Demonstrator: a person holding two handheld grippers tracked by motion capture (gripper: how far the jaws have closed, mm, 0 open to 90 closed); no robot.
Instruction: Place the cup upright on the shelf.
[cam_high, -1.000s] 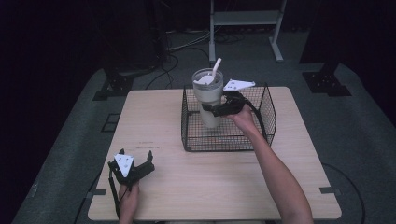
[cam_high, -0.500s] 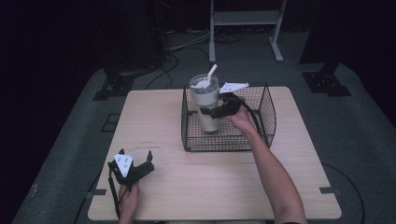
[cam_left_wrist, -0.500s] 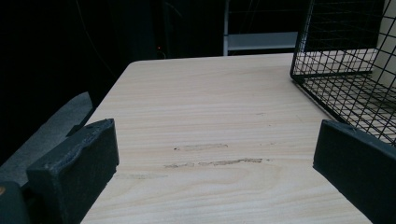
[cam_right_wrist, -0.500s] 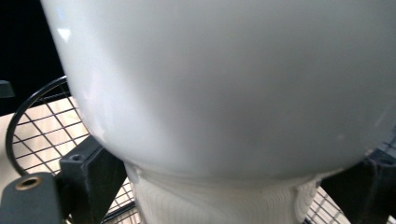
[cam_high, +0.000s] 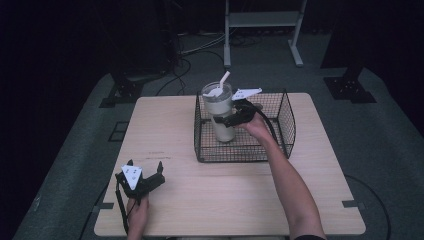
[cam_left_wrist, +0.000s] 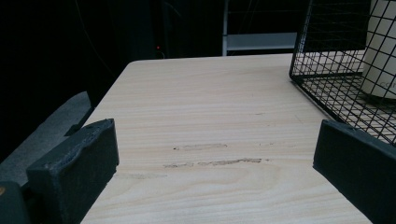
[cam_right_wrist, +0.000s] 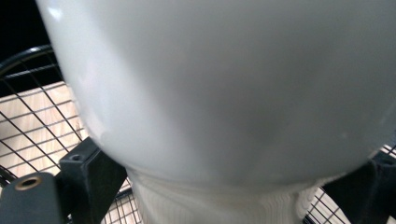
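Two black jaws of the left gripper (cam_high: 145, 176) standing wide apart, idling on the pale wooden table (cam_high: 165, 120) nearest the person. Farther off, right gripper (cam_high: 226, 121) clamping the tall cream tumbler with straw (cam_high: 220, 112) inside the black wire basket (cam_high: 285, 120). Standing upright, long axis vertical, straw pointing up. Possibly tipping or snagging on the basket wall if tilted.
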